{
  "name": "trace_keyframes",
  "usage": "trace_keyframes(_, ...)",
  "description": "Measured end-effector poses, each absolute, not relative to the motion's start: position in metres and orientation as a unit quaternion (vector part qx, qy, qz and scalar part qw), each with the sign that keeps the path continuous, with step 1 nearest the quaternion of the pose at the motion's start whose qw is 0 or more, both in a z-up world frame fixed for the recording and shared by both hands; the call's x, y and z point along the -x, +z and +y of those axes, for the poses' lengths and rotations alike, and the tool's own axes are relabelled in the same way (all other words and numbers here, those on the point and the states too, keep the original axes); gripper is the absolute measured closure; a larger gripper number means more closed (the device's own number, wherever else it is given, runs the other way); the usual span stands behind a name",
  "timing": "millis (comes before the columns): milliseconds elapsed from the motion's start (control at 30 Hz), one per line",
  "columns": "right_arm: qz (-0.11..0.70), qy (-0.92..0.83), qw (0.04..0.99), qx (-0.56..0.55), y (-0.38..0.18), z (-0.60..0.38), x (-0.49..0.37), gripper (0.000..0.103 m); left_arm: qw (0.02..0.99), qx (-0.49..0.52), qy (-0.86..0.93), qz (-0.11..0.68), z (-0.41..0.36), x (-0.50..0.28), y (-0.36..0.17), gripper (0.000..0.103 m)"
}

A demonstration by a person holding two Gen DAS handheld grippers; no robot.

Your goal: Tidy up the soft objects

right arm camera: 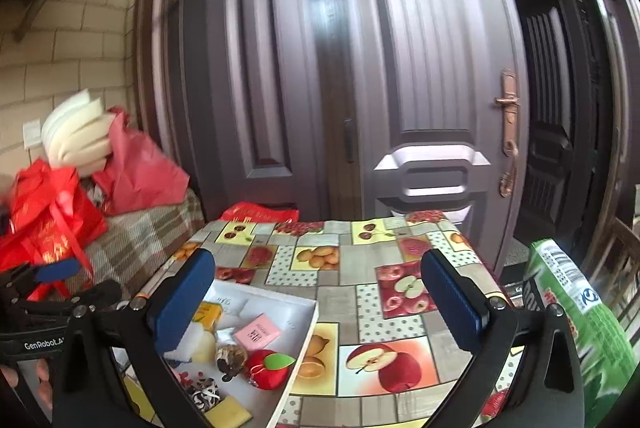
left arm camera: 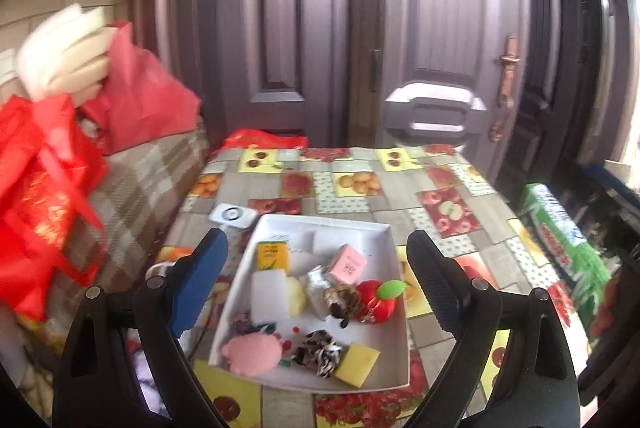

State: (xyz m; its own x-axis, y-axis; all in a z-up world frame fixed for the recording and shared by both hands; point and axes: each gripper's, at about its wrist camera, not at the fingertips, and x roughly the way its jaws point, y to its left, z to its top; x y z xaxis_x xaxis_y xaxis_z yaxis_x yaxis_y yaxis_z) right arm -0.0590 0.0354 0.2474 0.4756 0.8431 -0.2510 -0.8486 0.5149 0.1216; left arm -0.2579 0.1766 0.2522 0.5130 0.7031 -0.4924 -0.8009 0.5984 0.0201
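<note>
The left gripper (left arm camera: 318,268) hangs above the table with its jaws spread wide and nothing between them; through the gap, low in the middle of its frame, sits the white tray (left arm camera: 384,228) on the fruit-print tablecloth (left arm camera: 448,212). Inside the tray lie the soft things: a red plush apple (left arm camera: 376,302) with a green leaf at centre right, a pink plush pig (left arm camera: 252,352) at the lower left, a yellow sponge (left arm camera: 356,364) at the lower right, a black-and-white scrunchie (left arm camera: 318,350) between those two, a pink box (left arm camera: 348,264), a yellow carton (left arm camera: 270,256) and a white foam block (left arm camera: 269,296).

The right gripper (right arm camera: 320,292) is likewise released, empty, its blue pads well apart; the tray shows at the lower left of its frame, partly behind the left-hand finger (right arm camera: 182,296). A green bag (right arm camera: 576,316) stands at the right edge, red bags (right arm camera: 52,224) pile at the left, and a dark panelled door (right arm camera: 420,68) fills the background
</note>
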Motion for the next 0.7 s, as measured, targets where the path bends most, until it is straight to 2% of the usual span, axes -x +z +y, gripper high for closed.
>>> trace_keyframes(167, 0.150, 0.482, 0.863, -0.034, 0.257, 0.002, 0.036, 0.000, 0.819, 0.088, 0.523, 0.220, 0.153, 0.263, 0.260, 0.011)
trace_keyframes(333, 0.135, 0.464, 0.874, -0.051, 0.260, -0.028, 0.031, 0.000, 0.847, 0.135, 0.463, 0.224, 0.143, 0.262, 0.257, 0.011)
trace_keyframes(533, 0.162, 0.471, 0.866, -0.043, 0.250, -0.042, 0.030, 0.000, 0.821, 0.121, 0.496, 0.256, 0.124, 0.249, 0.245, 0.011)
trace_keyframes(700, 0.141, 0.461, 0.875, -0.039, 0.251, -0.068, 0.036, 0.000, 0.817, 0.142, 0.488, 0.272, 0.116, 0.248, 0.230, 0.011)
